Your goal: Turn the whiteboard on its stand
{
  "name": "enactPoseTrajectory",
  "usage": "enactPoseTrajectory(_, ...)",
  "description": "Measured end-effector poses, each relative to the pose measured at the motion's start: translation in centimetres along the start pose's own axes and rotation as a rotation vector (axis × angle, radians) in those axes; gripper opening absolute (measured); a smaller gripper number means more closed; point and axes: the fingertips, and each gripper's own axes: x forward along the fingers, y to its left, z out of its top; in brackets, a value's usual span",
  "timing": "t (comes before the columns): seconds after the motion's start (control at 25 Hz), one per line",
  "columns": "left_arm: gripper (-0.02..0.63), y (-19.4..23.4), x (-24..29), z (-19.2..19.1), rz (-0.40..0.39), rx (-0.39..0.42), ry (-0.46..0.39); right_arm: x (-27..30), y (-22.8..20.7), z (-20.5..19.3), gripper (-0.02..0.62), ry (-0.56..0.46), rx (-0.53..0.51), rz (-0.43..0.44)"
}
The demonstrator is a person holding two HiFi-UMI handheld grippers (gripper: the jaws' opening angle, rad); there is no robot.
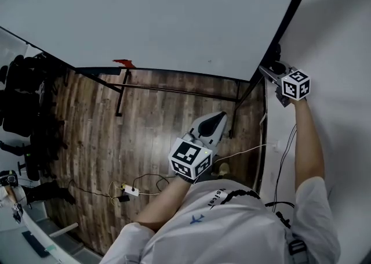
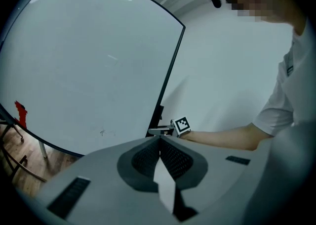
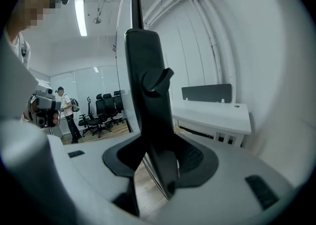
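The whiteboard (image 1: pixel 151 13) fills the top of the head view, tilted on its black stand (image 1: pixel 119 91). My right gripper (image 1: pixel 271 72) is at the board's right edge, arm stretched out. In the right gripper view the black side frame (image 3: pixel 145 70), with a lever on it, stands between the jaws; a thin light slit shows beside the right pad (image 3: pixel 195 157), so the jaws are open around it. My left gripper (image 1: pixel 210 125) hangs below the board over the floor, apart from it. Its pads (image 2: pixel 170 157) meet with nothing between them. That view looks up at the whiteboard (image 2: pixel 89 61).
The stand's black bars cross a wooden floor (image 1: pixel 156 123). A red object (image 1: pixel 123 63) sits at the board's lower edge. Cables and a power strip (image 1: pixel 130 190) lie near my feet. Black office chairs (image 1: pixel 23 112) stand left, a white wall (image 1: pixel 342 36) right, a white desk (image 3: pixel 212 112) beyond.
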Motion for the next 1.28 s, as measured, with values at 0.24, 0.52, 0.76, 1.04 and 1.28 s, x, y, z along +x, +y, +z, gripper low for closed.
enactPoseTrajectory(0.24, 0.012, -3.4, -0.4, -0.4, -0.006, 0.003, 0.010, -3.4, 3.0, -0.8, 0.186, -0.003, 0.010, -0.042)
enactPoseTrajectory(0.52, 0.012, -8.2, -2.1, -0.8, -0.013, 0.024, 0.009, -7.9, 6.5, -2.3, 0.186, -0.015, 0.025, -0.092)
enactPoseTrajectory(0.76, 0.012, -10.1, -3.7, -1.6, 0.004, 0.018, 0.010, -9.9, 7.9, -2.9, 0.186, -0.014, 0.035, -0.115)
enactPoseTrajectory(1.04, 0.012, -10.7, -6.5, -1.4, 0.009, 0.017, 0.003, -11.7, 9.9, -3.4, 0.186, -0.021, 0.051, -0.141)
enactPoseTrajectory(1.28, 0.012, -10.4, -8.0, -1.8, -0.007, 0.010, 0.002, -12.2, 9.9, -4.0, 0.186, -0.008, 0.057, -0.163)
